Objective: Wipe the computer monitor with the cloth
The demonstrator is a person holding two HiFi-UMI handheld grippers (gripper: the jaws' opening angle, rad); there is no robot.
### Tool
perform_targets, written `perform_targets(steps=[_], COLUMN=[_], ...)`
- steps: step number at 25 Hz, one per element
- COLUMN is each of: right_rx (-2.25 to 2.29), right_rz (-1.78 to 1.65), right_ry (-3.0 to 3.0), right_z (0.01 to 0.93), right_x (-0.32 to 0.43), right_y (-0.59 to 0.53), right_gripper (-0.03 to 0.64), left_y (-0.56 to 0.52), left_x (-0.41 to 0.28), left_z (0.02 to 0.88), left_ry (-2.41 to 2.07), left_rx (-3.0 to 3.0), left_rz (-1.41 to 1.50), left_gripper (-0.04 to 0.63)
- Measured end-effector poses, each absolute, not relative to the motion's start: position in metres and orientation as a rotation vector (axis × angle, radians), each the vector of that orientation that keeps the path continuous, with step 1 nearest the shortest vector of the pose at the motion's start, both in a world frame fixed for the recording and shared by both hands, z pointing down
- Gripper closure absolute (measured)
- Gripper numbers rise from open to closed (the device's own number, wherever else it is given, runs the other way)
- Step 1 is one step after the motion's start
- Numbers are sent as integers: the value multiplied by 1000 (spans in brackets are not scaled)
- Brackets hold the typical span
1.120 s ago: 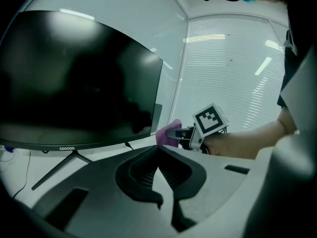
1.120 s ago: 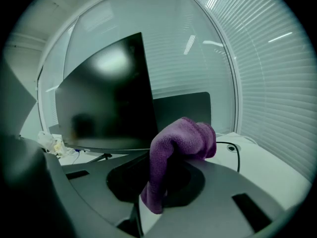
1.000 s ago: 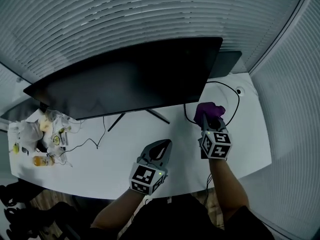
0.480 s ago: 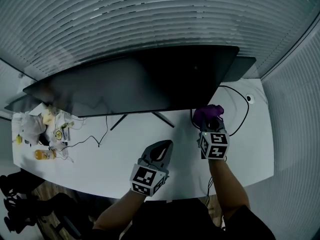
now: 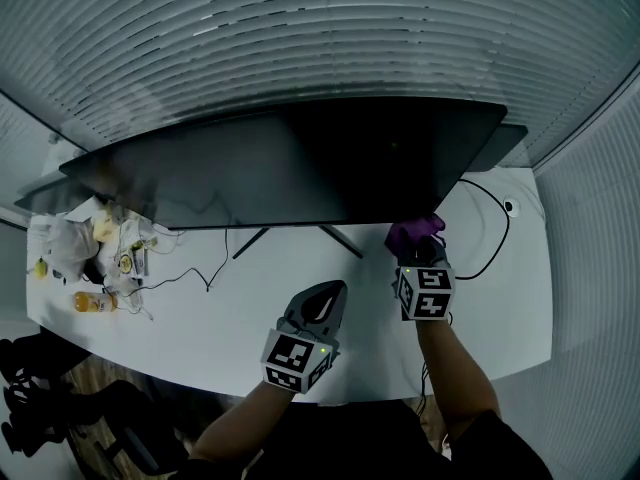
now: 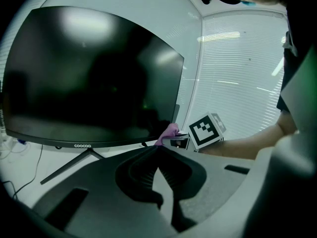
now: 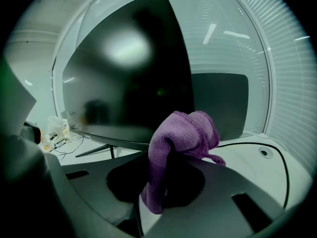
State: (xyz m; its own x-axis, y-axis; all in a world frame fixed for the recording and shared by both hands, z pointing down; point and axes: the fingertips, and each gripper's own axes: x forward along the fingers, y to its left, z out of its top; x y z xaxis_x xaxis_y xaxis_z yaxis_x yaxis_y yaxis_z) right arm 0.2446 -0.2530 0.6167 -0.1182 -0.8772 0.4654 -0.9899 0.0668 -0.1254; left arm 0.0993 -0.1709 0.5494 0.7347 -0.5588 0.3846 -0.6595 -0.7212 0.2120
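Cloth [image 7: 183, 133] is clamped in right gripper [image 5: 423, 258] at monitor [image 5: 300, 168] lower right corner; left gripper [image 5: 322, 294] jaws together, empty.

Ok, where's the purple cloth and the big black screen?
purple cloth [image 7: 185, 128], right gripper view, on its bunched-up top.
monitor [image 5: 300, 163], head view, on the middle of its dark screen.

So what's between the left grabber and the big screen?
Only bare white desk and the thin stand legs of the monitor. The head view shows this stretch ahead of the left gripper.
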Motion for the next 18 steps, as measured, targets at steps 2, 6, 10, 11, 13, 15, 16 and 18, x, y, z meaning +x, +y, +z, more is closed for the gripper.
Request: perform_targets(steps=[2, 6, 10, 11, 13, 15, 16, 18], right_rx=[1878, 1873, 1870, 1867, 1855, 1837, 1826, 1801], right_rz=[602, 592, 577, 572, 562, 554, 553, 552], right_ry=[-2079, -2063, -2057, -2057, -2061, -2070, -2075, -2085], right_z=[617, 618, 610, 606, 598, 592, 591, 593], right_x=[237, 216, 182, 172, 153, 132, 121, 98], right_y=[-257, -260, -262, -263, -268, -274, -278, -284], right_gripper=[557, 556, 556, 557, 555, 556, 557, 556], left_y=[-172, -174, -174, -175, -179, -183, -185, -189], left_x=[91, 67, 32, 23, 4, -15, -25, -46], left_z=[549, 549, 542, 540, 534, 531, 531, 532], left_ry=[-941, -950, -949, -952, -964, -980, -987, -1012], left_rx=[2602, 2608, 2609, 2606, 2597, 2588, 2582, 2564], left_rz=[417, 384, 361, 354, 338, 328, 327, 318], left_gripper=[591, 591, 591, 592, 592, 591, 592, 591])
